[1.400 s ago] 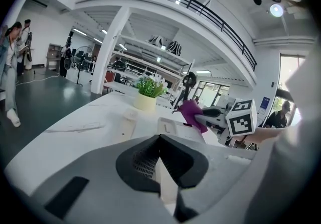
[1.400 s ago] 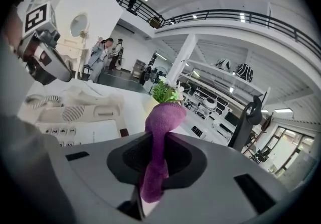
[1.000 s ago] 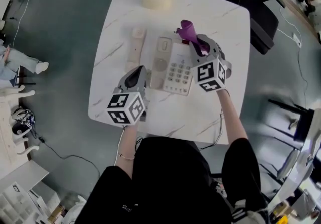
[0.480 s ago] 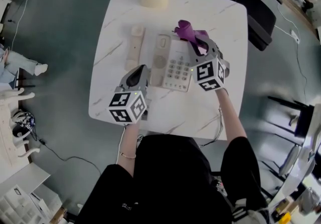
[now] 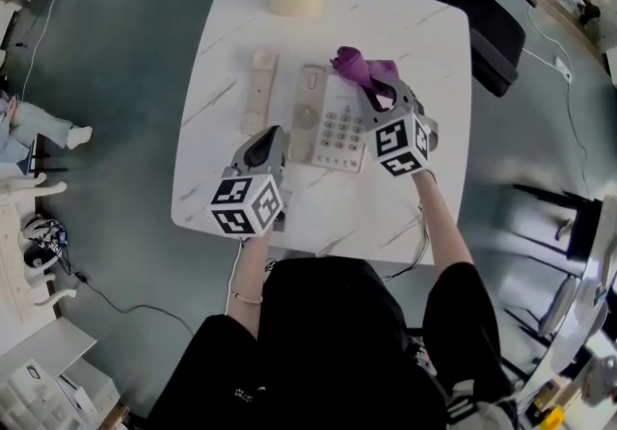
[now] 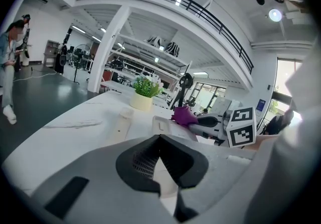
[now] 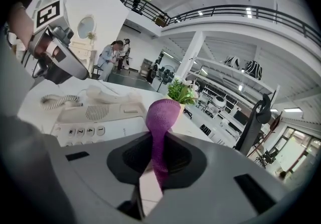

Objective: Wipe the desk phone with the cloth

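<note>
The soft purple cloth is gripped tight by the right tool. It has hardly been moved and is kept at the far right corner of the cream plastic desk phone. The left tool is clenched on nothing. Most wiping seems left.

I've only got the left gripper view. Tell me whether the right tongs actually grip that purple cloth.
Observer: Yes. The right gripper view shows the right gripper shut on the purple cloth, which bulges out past the tips.
Operator: Check for a cord near it.
Observer: A coiled cord lies on the table by the handset, across the phone from the cloth.
</note>
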`<action>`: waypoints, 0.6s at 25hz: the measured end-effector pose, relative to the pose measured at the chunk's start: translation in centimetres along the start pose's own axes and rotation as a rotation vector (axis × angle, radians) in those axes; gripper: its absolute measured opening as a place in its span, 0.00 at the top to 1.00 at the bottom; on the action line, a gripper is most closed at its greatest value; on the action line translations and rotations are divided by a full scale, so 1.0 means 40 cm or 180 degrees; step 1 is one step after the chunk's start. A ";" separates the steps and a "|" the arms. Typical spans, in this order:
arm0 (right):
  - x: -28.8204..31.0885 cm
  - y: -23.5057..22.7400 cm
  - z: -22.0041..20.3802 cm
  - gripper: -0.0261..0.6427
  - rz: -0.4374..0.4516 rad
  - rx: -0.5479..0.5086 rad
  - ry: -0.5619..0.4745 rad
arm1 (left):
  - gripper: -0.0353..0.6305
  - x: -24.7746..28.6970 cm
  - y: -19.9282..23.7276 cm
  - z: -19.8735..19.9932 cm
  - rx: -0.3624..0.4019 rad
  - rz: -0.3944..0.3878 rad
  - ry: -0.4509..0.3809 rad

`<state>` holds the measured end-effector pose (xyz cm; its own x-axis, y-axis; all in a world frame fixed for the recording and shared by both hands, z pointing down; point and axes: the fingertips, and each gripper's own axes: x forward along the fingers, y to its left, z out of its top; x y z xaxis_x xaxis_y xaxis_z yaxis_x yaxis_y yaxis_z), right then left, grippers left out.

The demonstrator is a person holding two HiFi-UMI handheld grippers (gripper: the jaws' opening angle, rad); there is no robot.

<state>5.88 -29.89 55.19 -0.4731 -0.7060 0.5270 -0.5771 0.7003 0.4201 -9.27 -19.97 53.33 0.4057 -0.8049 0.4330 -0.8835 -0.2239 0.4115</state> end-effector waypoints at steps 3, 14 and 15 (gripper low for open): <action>-0.005 0.010 -0.007 0.91 0.0042 0.0000 0.0029 | 0.95 -0.007 -0.003 -0.005 -0.0006 0.0003 0.0000; -0.023 0.051 -0.018 0.91 0.0220 -0.0013 0.0097 | 0.95 -0.026 -0.010 -0.014 -0.0004 0.0011 -0.0004; -0.025 0.054 -0.019 0.91 0.0235 -0.0015 0.0103 | 0.95 -0.027 -0.011 -0.015 -0.0006 0.0009 -0.0003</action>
<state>5.63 -27.59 56.13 -0.4925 -0.6486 0.5803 -0.5382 0.7510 0.3826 -9.18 -18.66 53.16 0.4030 -0.8060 0.4335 -0.8842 -0.2206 0.4117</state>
